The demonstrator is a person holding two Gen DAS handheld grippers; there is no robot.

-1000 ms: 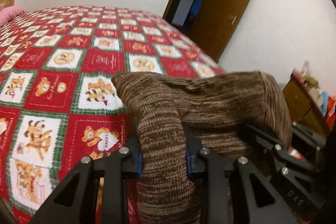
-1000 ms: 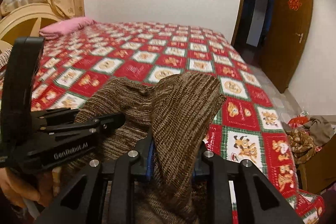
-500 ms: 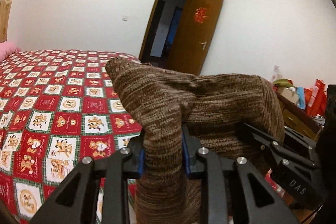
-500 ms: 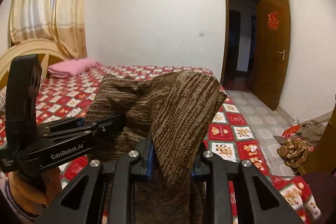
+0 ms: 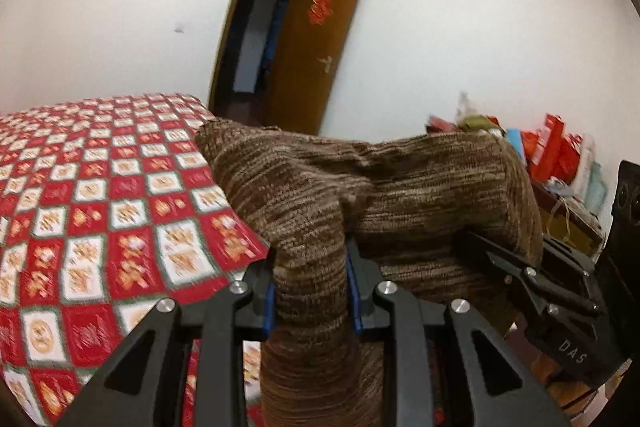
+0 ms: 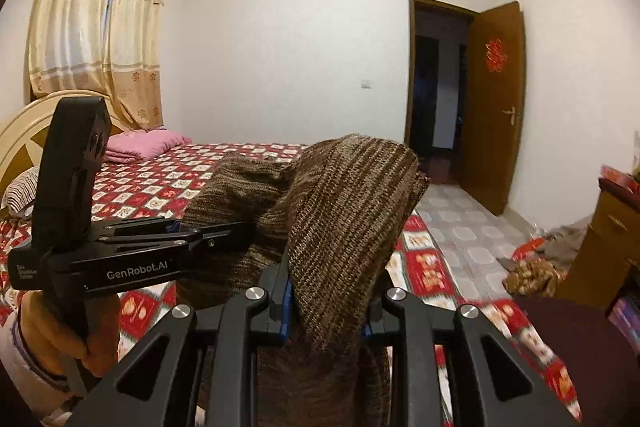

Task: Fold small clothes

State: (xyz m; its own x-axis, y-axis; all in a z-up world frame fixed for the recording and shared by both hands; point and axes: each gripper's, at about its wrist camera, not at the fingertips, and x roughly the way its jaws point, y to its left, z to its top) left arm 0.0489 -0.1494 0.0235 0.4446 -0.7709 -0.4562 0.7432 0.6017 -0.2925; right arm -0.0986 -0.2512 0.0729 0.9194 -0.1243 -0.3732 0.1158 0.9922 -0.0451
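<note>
A brown striped knit garment [image 5: 320, 195] hangs in the air between both grippers, above the near edge of the bed. My left gripper [image 5: 310, 291] is shut on one top corner of it; the cloth bulges over the jaws and drops below them. My right gripper [image 6: 326, 303] is shut on the other top corner of the brown knit garment [image 6: 348, 203]. In the left wrist view the right gripper [image 5: 532, 279] shows at the right. In the right wrist view the left gripper [image 6: 192, 233] shows at the left, with the hand holding it.
The bed with a red, green and white cartoon quilt [image 5: 100, 195] lies below and ahead. A pink folded blanket [image 6: 144, 143] lies by the headboard. An open wooden door [image 6: 496, 99] is on the right. A wooden cabinet [image 6: 612, 243] and clothes on the floor [image 6: 532, 271] are at the right.
Both grippers have lifted the garment higher and tilted up; the bed has dropped lower in both views and more wall and ceiling show. Both grips are unchanged.
</note>
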